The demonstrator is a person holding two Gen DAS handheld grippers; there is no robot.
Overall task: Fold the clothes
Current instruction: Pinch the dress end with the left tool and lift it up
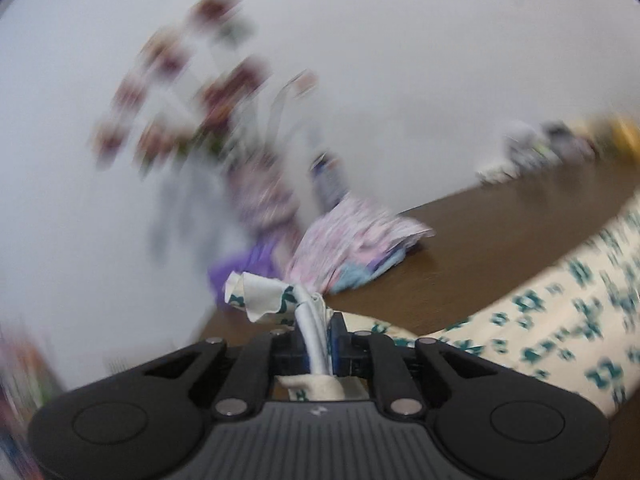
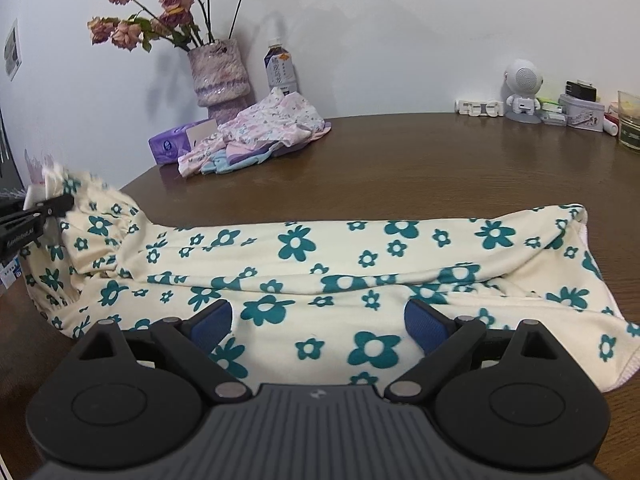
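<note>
- The left tongs (image 1: 320, 344) are clamped tight on a bunched cream edge of the cream cotton garment printed with teal flowers (image 2: 320, 264); a crumpled tuft of that cloth sticks out past the fingertips in the left wrist view, which is heavily blurred.
- In the right wrist view the left tongs (image 2: 60, 206) show at the far left edge, gripping the gathered left end of the garment, which is lifted there off the dark brown wooden bench (image 2: 400, 160).
- The rest of the garment lies stretched sideways across the near part of the bench, folded lengthwise, its right end flat on the wood.
- The right tongs (image 2: 318, 322) stand wide, their blue pads (image 2: 424, 326) apart above the near edge of the garment, with nothing pinched between them.
- Behind, towards the left, a purple tissue pack (image 2: 170, 146) sits beside a loose pile of pink and pale blue floral clothes (image 2: 260, 132).
- A lilac textured vase of dried pink roses (image 2: 218, 76) and a dark-labelled plastic bottle (image 2: 280, 70) stand by the white wall.
- At the far right, a small white robot-shaped figure (image 2: 522, 92) stands among small boxes and tins.
</note>
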